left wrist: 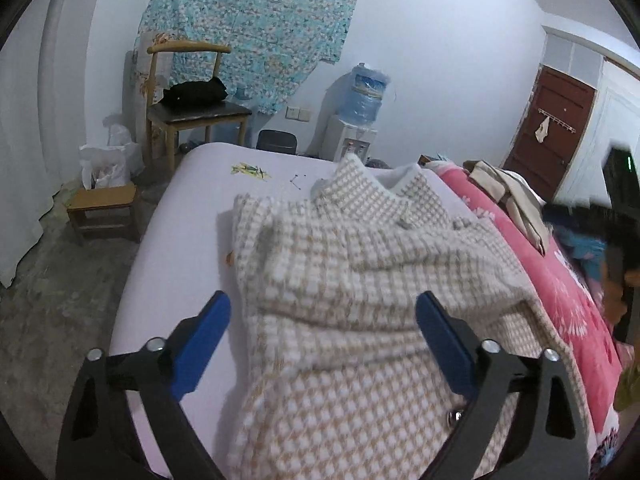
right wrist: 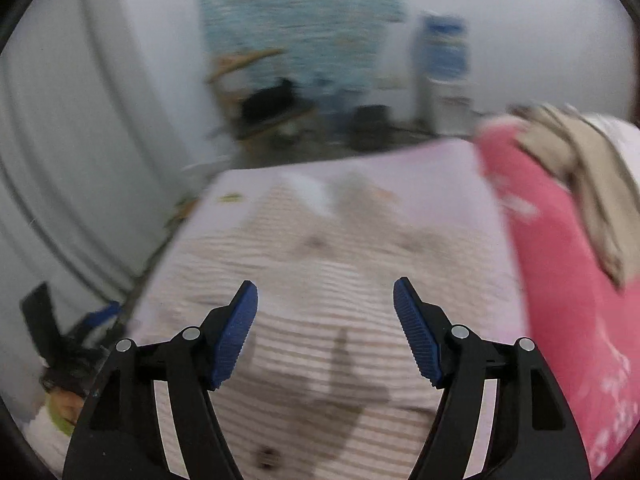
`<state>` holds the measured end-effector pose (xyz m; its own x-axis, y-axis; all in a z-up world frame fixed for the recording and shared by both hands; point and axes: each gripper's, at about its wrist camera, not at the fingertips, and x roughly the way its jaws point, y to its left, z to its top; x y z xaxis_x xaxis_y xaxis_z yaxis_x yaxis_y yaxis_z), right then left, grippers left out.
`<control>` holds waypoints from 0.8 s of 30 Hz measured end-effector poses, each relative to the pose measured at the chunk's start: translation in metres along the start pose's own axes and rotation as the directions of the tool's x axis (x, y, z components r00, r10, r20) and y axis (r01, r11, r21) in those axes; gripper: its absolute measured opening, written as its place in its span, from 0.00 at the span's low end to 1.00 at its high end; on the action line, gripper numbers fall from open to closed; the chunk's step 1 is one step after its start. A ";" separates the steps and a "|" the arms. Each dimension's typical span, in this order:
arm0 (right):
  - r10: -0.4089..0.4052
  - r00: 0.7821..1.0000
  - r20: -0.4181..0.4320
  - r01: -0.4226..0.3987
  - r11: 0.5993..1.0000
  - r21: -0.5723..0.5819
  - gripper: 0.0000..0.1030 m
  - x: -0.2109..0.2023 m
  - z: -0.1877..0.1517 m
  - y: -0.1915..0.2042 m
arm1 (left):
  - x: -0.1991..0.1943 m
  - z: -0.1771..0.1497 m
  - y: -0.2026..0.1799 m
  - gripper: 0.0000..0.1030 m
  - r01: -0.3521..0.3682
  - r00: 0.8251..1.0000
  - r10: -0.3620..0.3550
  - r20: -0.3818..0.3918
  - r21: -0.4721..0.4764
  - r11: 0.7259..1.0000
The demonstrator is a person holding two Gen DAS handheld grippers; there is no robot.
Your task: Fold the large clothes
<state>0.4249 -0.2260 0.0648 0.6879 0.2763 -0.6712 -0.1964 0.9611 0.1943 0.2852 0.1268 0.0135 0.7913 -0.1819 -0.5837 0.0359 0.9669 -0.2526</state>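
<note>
Coat [left wrist: 360,272], one, beige-and-white check, lies rumpled on the pale sheet [left wrist: 192,208] of the bed, collar at the far end, one metal snap showing near the hem. Quilt [left wrist: 560,280], one, pink, runs along the coat's right side, with one tan garment [left wrist: 508,196] draped on top. Chairs: one wooden chair [left wrist: 192,96] with a black bundle on its seat; one low stool [left wrist: 104,208] beside the bed. Water dispenser [left wrist: 356,120], one, against the far wall.

Left gripper [left wrist: 324,312] tilts down over the coat's near half, jaws spread wide, nothing between the pads. Right gripper [right wrist: 326,304] also tilts down above the coat, view blurred; jaws spread apart, pinching nothing.
</note>
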 end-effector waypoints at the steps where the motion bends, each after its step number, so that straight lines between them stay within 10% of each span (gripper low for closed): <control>1: -0.017 1.000 -0.003 0.018 1.000 0.023 0.65 -0.001 -0.009 -0.006 | 0.004 0.002 0.002 0.82 -0.005 1.000 0.005 -0.003 -0.007 1.000; 6: -0.037 0.999 -0.034 0.044 0.975 0.220 0.64 0.007 -0.026 -0.080 | 0.032 0.015 0.011 0.53 -0.081 0.996 0.079 -0.050 -0.048 0.996; 16: 0.082 0.991 -0.104 -0.030 0.906 0.422 0.43 0.061 -0.024 -0.132 | 0.068 0.023 0.003 0.37 -0.191 0.972 0.195 -0.134 0.042 0.981; 20: 0.099 0.988 -0.122 -0.043 0.916 0.400 0.11 0.074 -0.020 -0.127 | 0.068 0.009 0.008 0.27 -0.203 0.963 0.211 -0.165 0.068 0.977; 24: 0.086 0.991 -0.104 -0.039 0.921 0.387 0.07 0.077 -0.024 -0.133 | 0.057 -0.003 0.014 0.24 -0.164 0.967 0.172 -0.188 0.058 0.985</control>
<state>0.4874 -0.3320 -0.0297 0.5923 0.3564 -0.7226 0.0626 0.8738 0.4823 0.3290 0.1293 -0.0262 0.6566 -0.0434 -0.7530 -0.0584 0.9924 -0.1082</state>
